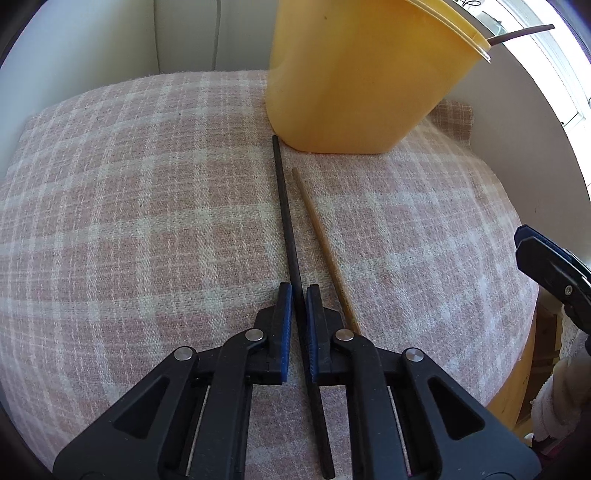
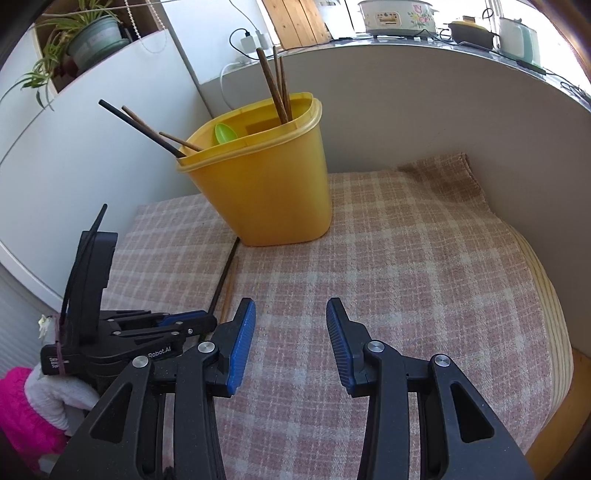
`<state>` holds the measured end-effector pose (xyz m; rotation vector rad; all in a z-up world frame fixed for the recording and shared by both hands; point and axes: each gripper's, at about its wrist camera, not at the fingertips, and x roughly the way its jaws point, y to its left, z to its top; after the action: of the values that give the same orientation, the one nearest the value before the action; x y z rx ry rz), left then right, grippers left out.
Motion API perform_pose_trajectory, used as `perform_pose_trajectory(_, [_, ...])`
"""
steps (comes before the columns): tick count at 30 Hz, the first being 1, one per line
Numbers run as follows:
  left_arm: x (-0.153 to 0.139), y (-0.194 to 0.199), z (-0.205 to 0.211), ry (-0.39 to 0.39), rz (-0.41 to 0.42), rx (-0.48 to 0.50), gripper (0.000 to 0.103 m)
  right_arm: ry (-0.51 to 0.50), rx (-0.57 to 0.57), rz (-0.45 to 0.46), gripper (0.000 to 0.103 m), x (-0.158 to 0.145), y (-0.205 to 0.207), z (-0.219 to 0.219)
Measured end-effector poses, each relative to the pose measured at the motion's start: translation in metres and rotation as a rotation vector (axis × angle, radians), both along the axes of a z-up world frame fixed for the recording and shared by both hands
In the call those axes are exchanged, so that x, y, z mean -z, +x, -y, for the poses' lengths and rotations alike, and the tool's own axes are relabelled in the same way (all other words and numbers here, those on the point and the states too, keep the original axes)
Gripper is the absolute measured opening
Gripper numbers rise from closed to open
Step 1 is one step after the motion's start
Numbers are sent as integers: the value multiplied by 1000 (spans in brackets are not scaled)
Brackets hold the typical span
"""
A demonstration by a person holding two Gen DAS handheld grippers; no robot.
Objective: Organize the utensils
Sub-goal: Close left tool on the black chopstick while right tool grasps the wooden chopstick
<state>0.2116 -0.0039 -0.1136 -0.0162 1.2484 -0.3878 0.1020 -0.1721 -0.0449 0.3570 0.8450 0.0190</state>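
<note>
A black chopstick (image 1: 286, 221) lies on the checked cloth (image 1: 129, 221), pointing at the yellow holder (image 1: 354, 81). My left gripper (image 1: 298, 291) is shut on it near its near end. A light wooden chopstick (image 1: 321, 243) lies beside it on the right, free. In the right wrist view the yellow holder (image 2: 266, 184) stands upright with several dark chopsticks (image 2: 273, 85) and a green spoon (image 2: 223, 133) in it. My right gripper (image 2: 291, 314) is open and empty above the cloth, right of the left gripper (image 2: 199, 320). The black chopstick (image 2: 224, 277) shows there too.
A white wall (image 2: 424, 110) curves behind the cloth (image 2: 406, 277). The table's wooden edge (image 2: 554, 435) is at the right. A potted plant (image 2: 92, 40) stands at upper left, and kitchen appliances (image 2: 399, 16) sit on the counter behind.
</note>
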Motion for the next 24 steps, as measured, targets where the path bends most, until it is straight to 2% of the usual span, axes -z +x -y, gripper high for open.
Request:
perform_pose_trajectory(11, [-4, -2, -50, -27, -13, -65, 4, 1, -165, -184, 38, 29, 53, -58])
perform_pose_trajectory(14, [-3, -4, -55, -12, -20, -66, 4, -5, -188, -227, 38, 36, 65, -69])
perform_pose_trajectory(19, [-8, 0, -67, 0, -73, -72, 5, -52, -192, -289, 36, 47, 81, -81])
perform_pose_trajectory(24, [-5, 12, -64, 13, -63, -54, 6, -58, -177, -333, 27, 56, 93, -84])
